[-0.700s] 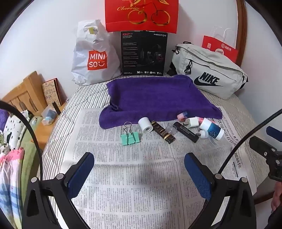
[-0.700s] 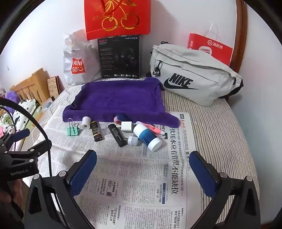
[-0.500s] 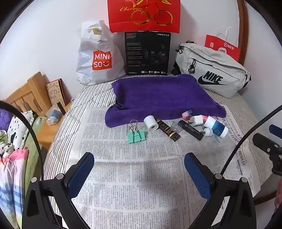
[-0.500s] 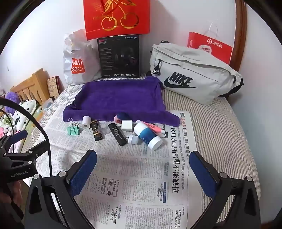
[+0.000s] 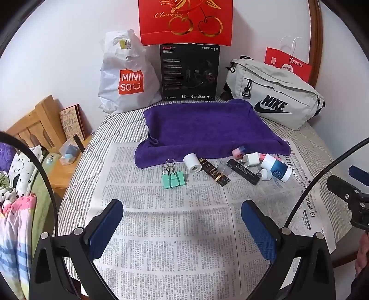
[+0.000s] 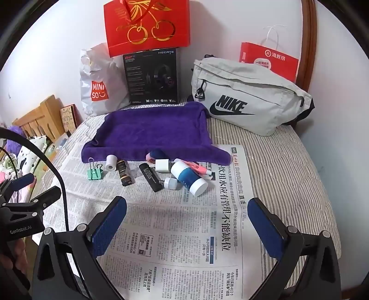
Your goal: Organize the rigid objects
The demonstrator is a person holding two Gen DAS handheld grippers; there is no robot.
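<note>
I see a striped bed point(image 5: 120, 129) against a white wall, with one newspaper point(image 5: 161, 230) spread over it and one purple towel point(image 5: 203, 129) behind the paper. Along the wall from left stand one white Miniso bag point(image 5: 126, 76), one black headset box point(image 5: 189, 71) under a red cherry bag point(image 5: 184, 20), one grey Nike pouch point(image 5: 274, 97) and one more red bag point(image 5: 288, 64). The small rigid items lie in a row along the towel's near edge: one green binder clip point(image 5: 173, 180), one white tape roll point(image 5: 191, 162), two dark sticks point(image 5: 214, 172), one white charger point(image 5: 251, 159), one blue-and-white bottle point(image 5: 276, 167). My left gripper point(image 5: 182, 212) hangs over bare paper, jaws spread wide and empty. My right gripper point(image 6: 186, 207) is likewise spread, holding nothing.
</note>
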